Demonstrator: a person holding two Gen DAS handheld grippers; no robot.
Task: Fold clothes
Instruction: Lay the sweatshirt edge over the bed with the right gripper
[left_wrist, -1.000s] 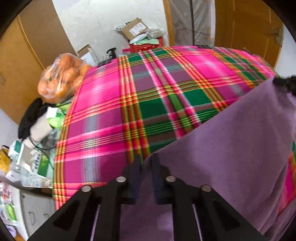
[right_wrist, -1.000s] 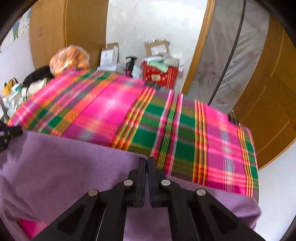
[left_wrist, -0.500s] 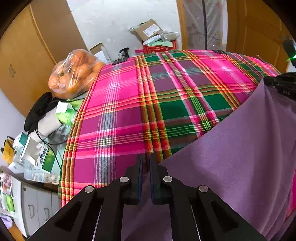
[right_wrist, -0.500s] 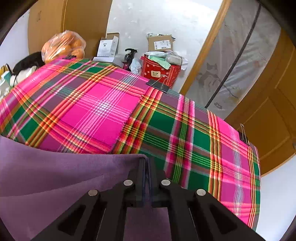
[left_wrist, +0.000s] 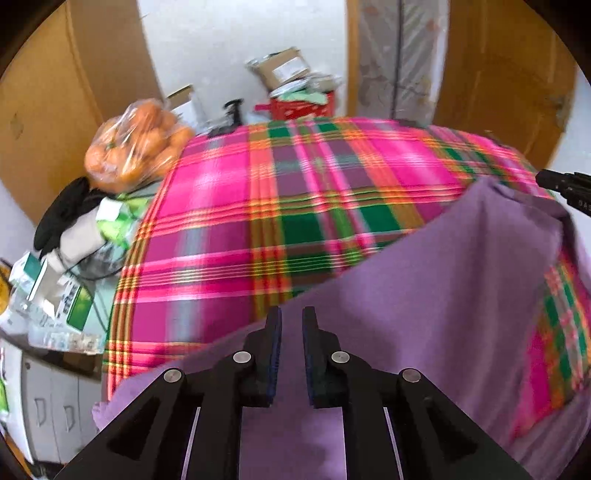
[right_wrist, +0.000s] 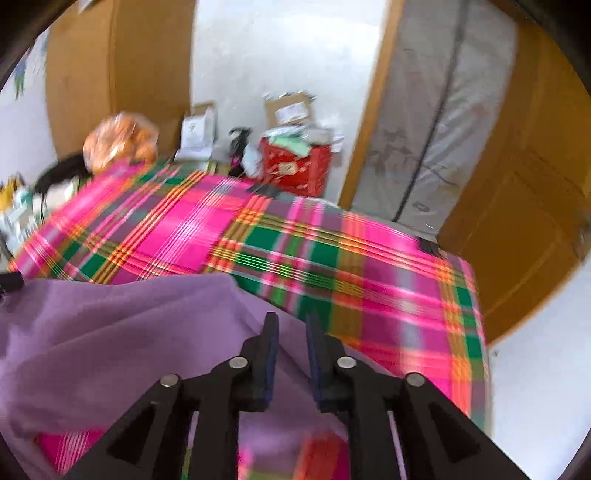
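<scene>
One purple garment (left_wrist: 424, 295) on the plaid cloth (left_wrist: 258, 206); left gripper (left_wrist: 291, 325) and right gripper (right_wrist: 291, 328) gape, empty; far-left bag of oranges (left_wrist: 136, 144).

1 purple garment (left_wrist: 424, 295), 1 plaid cloth (left_wrist: 258, 206), 1 bag of oranges (left_wrist: 136, 144), 2 grippers: left gripper (left_wrist: 291, 321), right gripper (right_wrist: 291, 325)

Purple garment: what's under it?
The purple garment lies on the plaid cloth, which shows around it and through a gap at right. What's under the plaid is covered.
</scene>
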